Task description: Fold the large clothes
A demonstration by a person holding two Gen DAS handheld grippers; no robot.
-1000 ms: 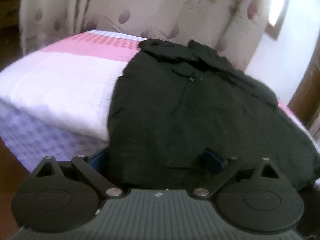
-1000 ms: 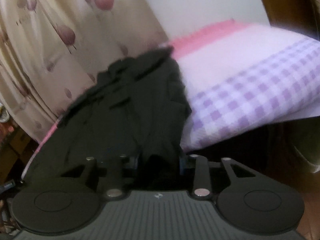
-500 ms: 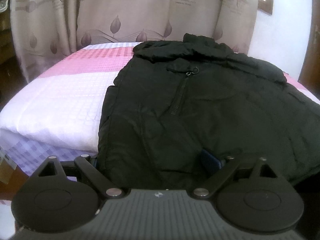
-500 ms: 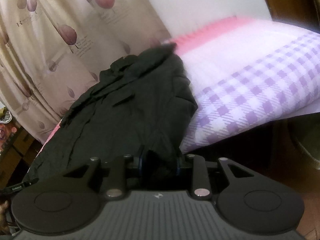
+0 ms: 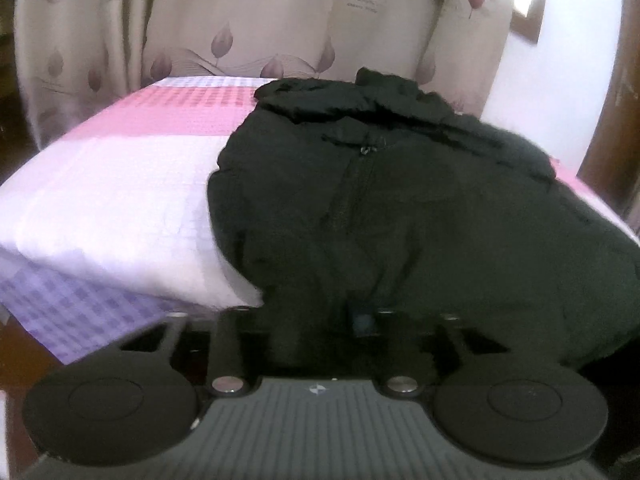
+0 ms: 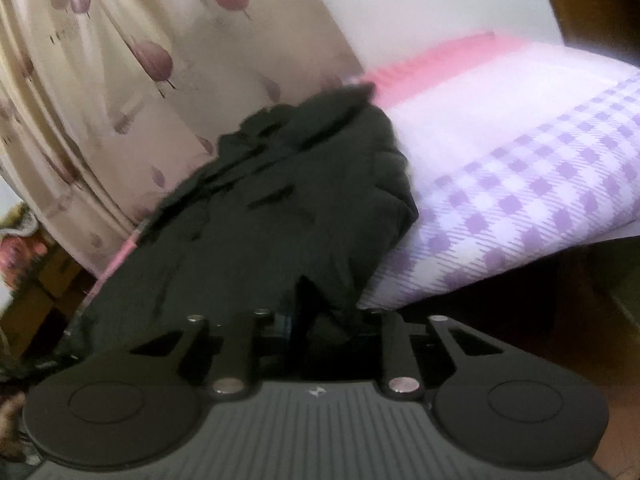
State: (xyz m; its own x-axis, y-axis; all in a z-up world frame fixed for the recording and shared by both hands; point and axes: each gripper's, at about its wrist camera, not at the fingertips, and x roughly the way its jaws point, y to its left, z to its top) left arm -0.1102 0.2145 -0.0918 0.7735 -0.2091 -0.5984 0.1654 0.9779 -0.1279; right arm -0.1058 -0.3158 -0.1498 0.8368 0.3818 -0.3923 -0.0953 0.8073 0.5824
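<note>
Black jacket flat on bed, zip up, hem hanging over near edge. Left tongs closing, hem fabric between jaws. Right tongs also closing on hem at other corner. Leaf-print curtain behind bed.

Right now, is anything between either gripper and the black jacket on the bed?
Nothing visible. Left gripper and right gripper are both closing with the black jacket's near hem between their jaws.
</note>
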